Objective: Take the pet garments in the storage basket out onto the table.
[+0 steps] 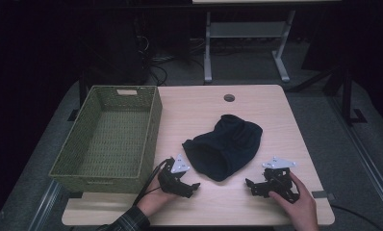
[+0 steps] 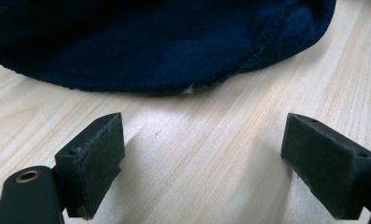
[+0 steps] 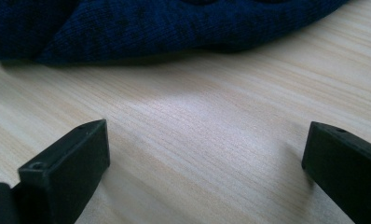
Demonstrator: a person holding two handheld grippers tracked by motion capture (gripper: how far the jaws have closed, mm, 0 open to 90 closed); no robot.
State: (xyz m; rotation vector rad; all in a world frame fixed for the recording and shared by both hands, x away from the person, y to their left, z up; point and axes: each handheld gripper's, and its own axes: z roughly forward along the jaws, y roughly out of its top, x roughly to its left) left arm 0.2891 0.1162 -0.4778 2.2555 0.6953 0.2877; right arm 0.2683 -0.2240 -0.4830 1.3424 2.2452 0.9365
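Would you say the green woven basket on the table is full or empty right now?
Empty: the high view shows the green woven basket with its bare woven floor, while the dark blue knitted cloth lies outside on the table.

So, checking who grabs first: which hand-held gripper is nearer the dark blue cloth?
Left. The left hand-held gripper sits beside the dark blue cloth; the right hand-held gripper sits slightly farther.

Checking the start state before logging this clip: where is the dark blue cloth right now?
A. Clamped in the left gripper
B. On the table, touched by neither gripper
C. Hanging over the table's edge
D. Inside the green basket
B: the dark blue cloth lies on the table, with bare wood between it and the open left gripper and right gripper.
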